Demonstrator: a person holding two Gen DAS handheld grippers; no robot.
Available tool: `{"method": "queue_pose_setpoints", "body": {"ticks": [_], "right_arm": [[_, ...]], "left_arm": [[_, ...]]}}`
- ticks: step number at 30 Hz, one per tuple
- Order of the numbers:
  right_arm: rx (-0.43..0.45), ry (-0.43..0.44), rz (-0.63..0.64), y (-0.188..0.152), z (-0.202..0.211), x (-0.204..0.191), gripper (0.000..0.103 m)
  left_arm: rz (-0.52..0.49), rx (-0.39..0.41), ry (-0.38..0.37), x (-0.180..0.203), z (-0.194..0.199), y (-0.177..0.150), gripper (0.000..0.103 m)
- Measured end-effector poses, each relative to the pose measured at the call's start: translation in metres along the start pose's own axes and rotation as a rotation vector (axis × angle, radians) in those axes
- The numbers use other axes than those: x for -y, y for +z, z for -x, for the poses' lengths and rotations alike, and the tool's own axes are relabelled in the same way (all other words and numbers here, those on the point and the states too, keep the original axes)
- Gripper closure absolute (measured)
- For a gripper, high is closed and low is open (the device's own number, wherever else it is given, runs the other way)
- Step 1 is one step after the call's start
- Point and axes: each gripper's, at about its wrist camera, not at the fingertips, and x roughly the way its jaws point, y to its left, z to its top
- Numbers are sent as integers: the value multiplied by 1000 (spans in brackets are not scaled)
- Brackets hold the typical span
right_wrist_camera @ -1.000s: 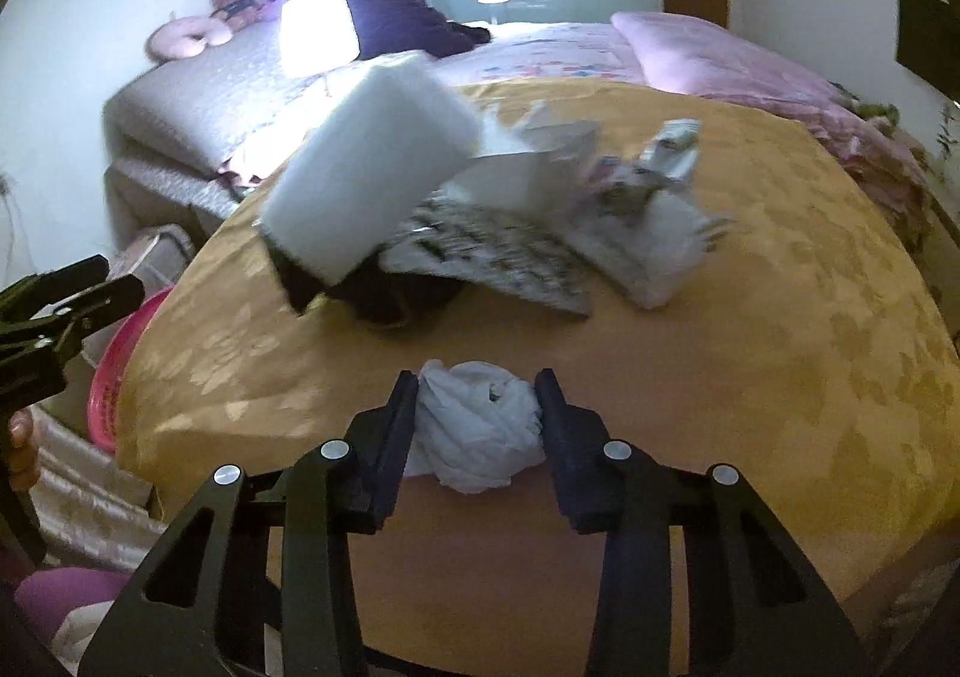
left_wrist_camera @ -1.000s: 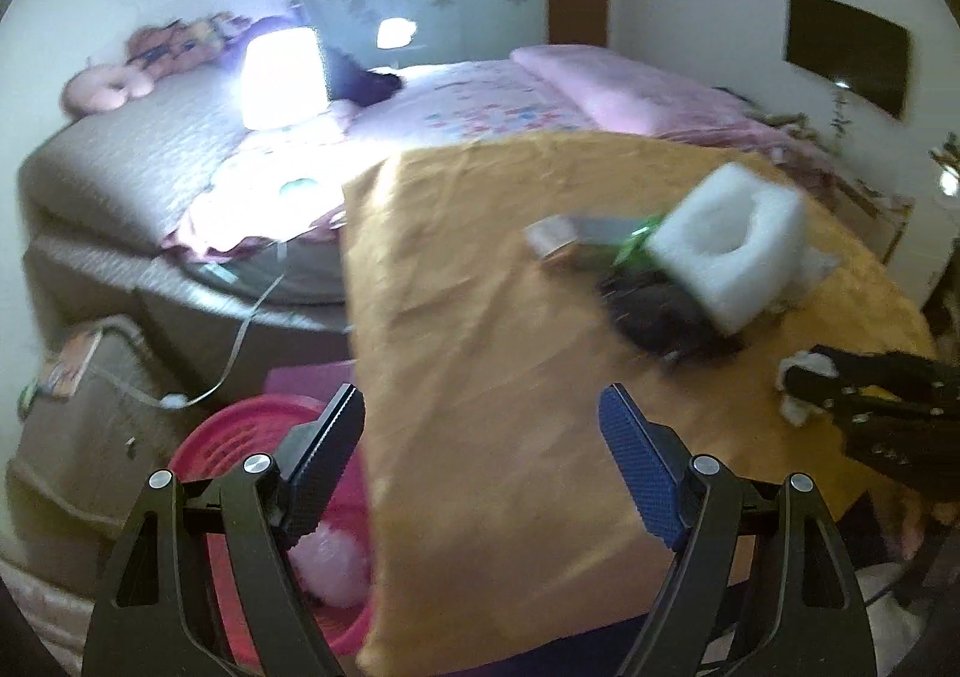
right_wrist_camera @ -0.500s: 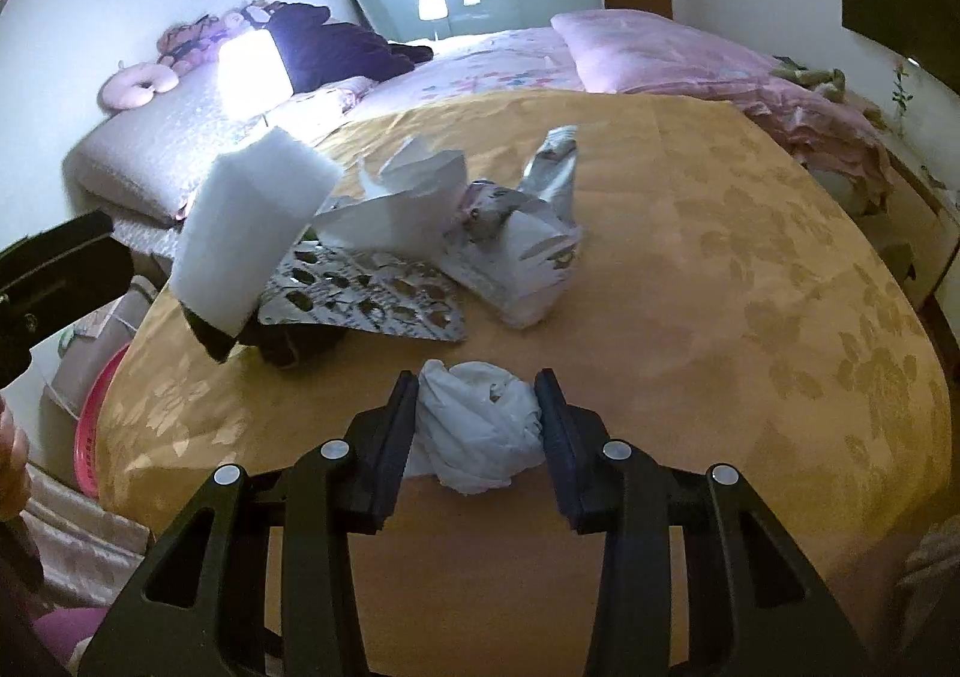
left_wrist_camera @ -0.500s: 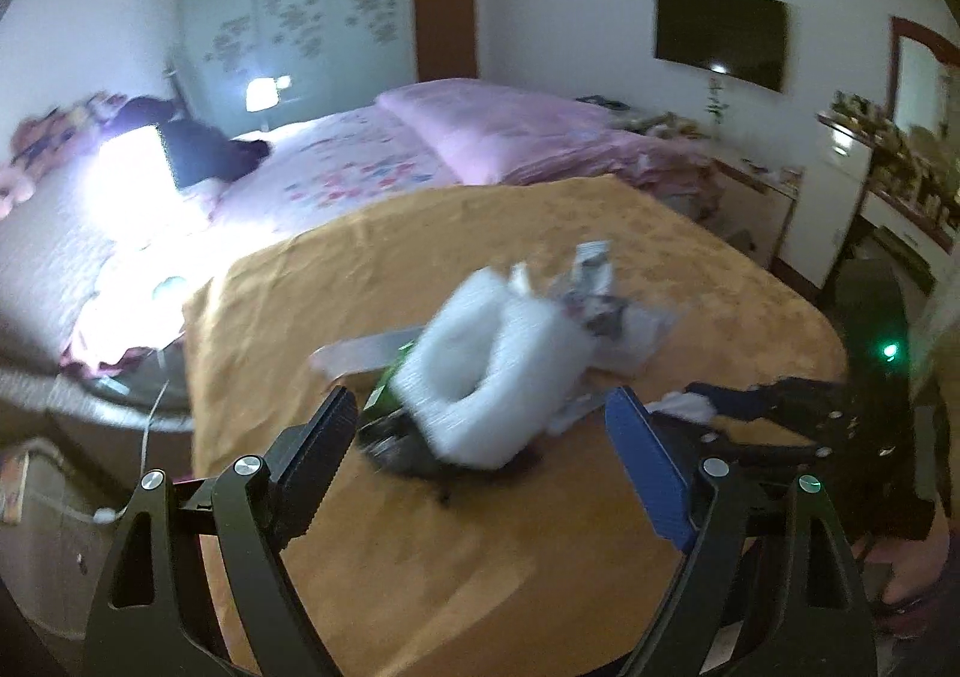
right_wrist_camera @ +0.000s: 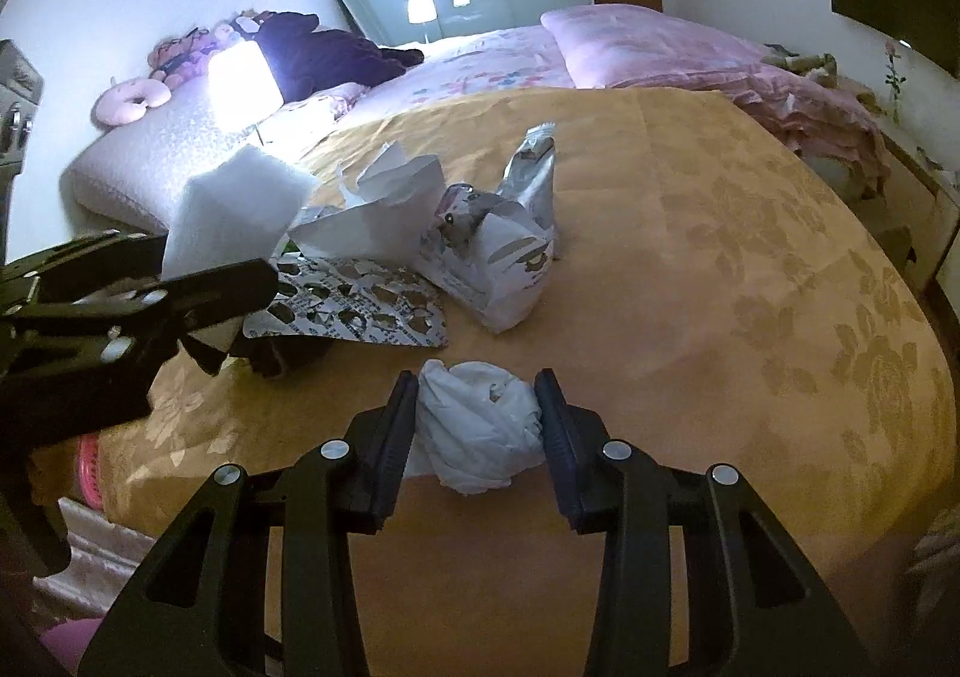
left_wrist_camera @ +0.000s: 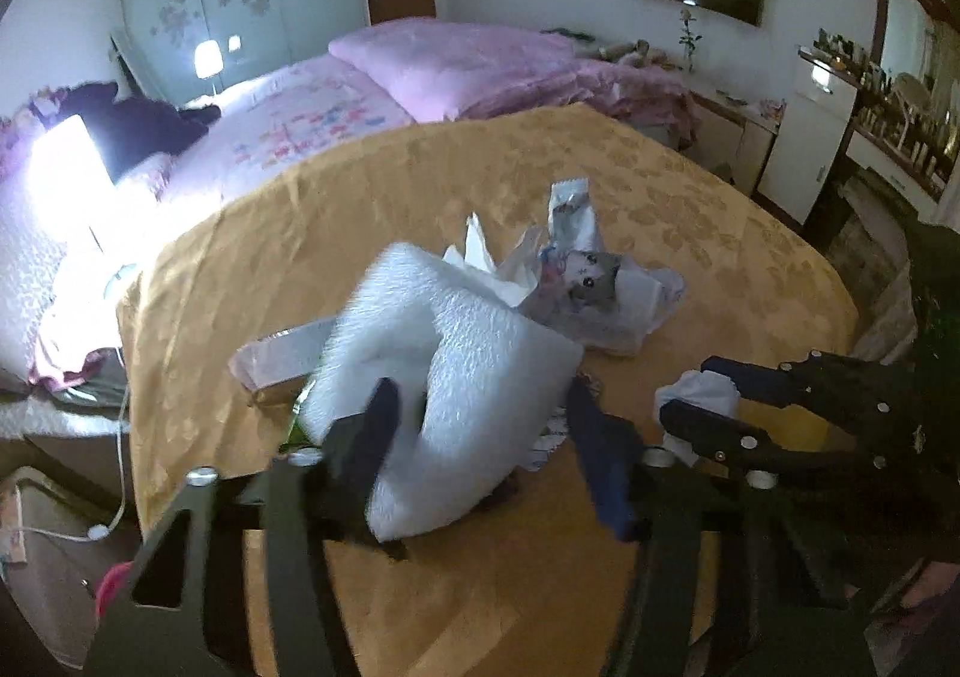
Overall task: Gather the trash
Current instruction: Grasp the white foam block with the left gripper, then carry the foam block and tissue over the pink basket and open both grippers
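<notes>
Here the left tongs [left_wrist_camera: 480,431] are closing around a white foam block [left_wrist_camera: 456,377], which sits between the jaws; the left finger [left_wrist_camera: 366,437] seems to lie in the block's notch while the right one stands off its far edge, so whether the pads press yet cannot be told through the blur. The block lies straight ahead of these tongs, at the near-left end of the litter heap on the yellow cloth [left_wrist_camera: 690,209]. Its long side seems to run away from the tongs and to their right, though blur leaves this unsure.

The right tongs [right_wrist_camera: 477,425] are narrowly parted and clamped on a wad of white tissue [right_wrist_camera: 477,425], pads against both its sides, just above the cloth. Ahead of them and to their left lie a foil blister sheet [right_wrist_camera: 354,311], crumpled paper [right_wrist_camera: 384,209] and a printed wrapper [right_wrist_camera: 498,257].

The left hand is plainly the nearer one to the foam, and the right is already full. A pink basket [right_wrist_camera: 89,467] peeks out below the cloth's edge, left of the right tongs; that is probably where both loads should go.
</notes>
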Motion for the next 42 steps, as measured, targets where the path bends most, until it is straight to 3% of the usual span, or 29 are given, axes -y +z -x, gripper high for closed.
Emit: {"method": "queue_pose_setpoints", "body": {"ticks": [3, 13, 19, 42], "right_arm": [[-4, 9, -6, -1, -1, 1, 64], [7, 16, -6, 0, 2, -1, 64], [16, 24, 3, 2, 7, -4, 64], [77, 82, 106, 22, 25, -58, 64]], "left_arm": [[18, -7, -21, -4, -2, 0, 79], [49, 85, -35, -11, 35, 1, 79], [79, 123, -6, -24, 62, -2, 79], [270, 105, 282, -104, 111, -71, 79]]}}
